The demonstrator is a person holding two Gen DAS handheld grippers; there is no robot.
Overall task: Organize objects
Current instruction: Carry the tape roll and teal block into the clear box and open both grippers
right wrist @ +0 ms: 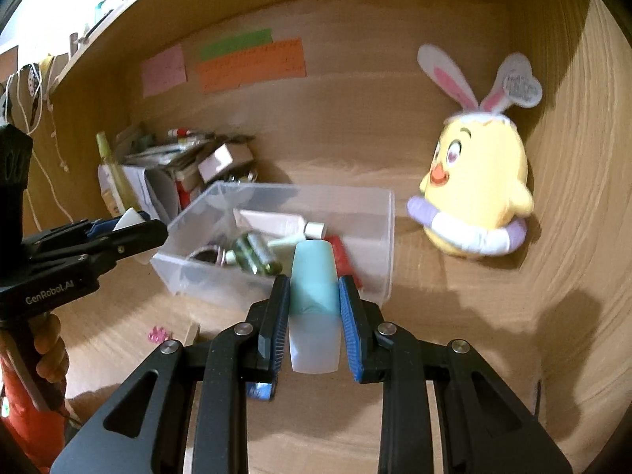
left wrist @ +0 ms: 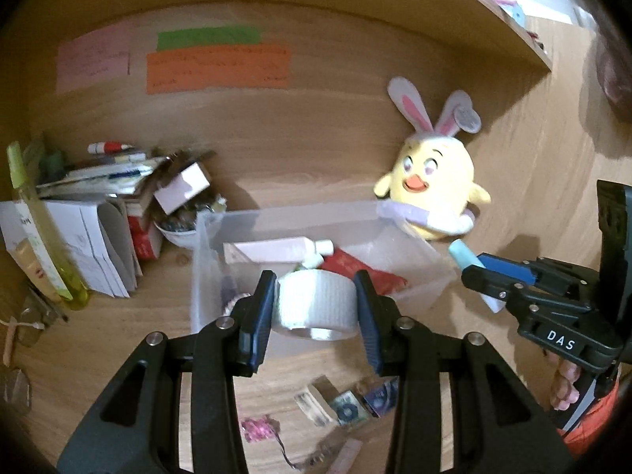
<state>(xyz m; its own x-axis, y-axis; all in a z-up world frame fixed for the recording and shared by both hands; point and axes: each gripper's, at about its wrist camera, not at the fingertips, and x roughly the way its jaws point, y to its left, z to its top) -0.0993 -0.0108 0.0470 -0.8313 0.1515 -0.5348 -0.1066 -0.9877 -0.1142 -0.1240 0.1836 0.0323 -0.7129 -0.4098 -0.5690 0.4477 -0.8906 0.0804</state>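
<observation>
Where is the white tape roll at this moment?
The white tape roll is held in the left gripper, above the near edge of the clear plastic bin.

My left gripper (left wrist: pixel 316 304) clamps a white tape roll (left wrist: pixel 315 303) above the clear plastic bin (left wrist: pixel 221 237), with the yellow chick plush (left wrist: pixel 434 185) at two o'clock and my right gripper (left wrist: pixel 484 278) at three.

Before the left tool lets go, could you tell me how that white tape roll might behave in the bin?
The tape roll looks round and hollow, so probably light and apt to roll on edge. The cluttered clear bin should likely stop it.
</observation>
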